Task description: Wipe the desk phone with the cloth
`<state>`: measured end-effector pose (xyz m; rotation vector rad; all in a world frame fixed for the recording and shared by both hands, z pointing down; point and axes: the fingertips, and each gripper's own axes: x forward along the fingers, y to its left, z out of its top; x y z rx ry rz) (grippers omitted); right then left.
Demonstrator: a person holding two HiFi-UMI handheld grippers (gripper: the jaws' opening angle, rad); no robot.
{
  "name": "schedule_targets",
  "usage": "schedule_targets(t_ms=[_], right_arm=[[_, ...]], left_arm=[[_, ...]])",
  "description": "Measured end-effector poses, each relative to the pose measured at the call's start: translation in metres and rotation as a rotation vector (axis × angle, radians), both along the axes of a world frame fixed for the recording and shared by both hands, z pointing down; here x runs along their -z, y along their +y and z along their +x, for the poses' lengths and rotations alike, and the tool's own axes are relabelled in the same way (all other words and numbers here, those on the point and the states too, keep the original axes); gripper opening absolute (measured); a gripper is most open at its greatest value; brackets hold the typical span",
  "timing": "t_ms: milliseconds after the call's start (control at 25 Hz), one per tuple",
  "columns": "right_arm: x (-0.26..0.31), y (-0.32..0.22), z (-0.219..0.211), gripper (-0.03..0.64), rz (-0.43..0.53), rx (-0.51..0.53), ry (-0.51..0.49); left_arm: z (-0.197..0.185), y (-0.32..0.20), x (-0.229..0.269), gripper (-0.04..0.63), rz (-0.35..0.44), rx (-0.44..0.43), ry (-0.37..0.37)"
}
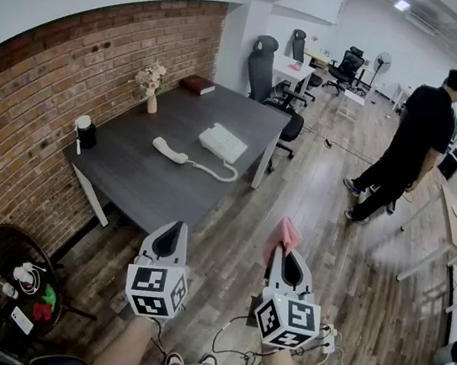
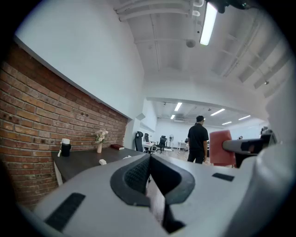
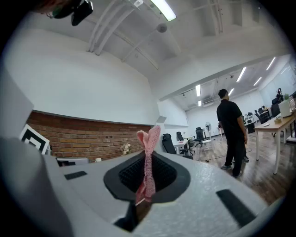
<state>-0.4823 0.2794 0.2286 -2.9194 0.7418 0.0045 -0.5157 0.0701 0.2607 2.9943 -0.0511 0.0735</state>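
Within right claw (image 3: 146, 183), cloth (image 3: 149, 143) pinched upright, phone (image 1: 222, 142) seemingly well apart

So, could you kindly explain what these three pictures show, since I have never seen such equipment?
No robot here: a person carries a hand-held gripper in each hand. One picture looks down from a camera on the person's head; the other two come from cameras riding on each hand-held gripper. The left hand-held gripper is shut and empty; the right hand-held gripper is shut on a pink cloth. Ahead stands a dark desk bearing a white desk phone, its handset lying off the base.
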Motion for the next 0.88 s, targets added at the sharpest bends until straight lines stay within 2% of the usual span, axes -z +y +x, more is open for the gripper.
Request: schedule_targets(t_ms=[240, 440, 880], right_arm=[[0.002, 0.006, 0.007, 0.018, -0.002, 0.009, 0.001], [0.003, 0.012, 0.011, 0.020, 0.063, 0.035, -0.010], [-0.008, 0.049, 0.046, 0.020, 0.031, 0.051, -0.042]], left_arm=[[0.006, 0.007, 0.001, 0.003, 0.003, 0.003, 0.000], [0.009, 0.010, 0.001, 0.003, 0.004, 0.015, -0.001], [0.043, 0.041, 0.002, 0.003, 0.001, 0.035, 0.007]])
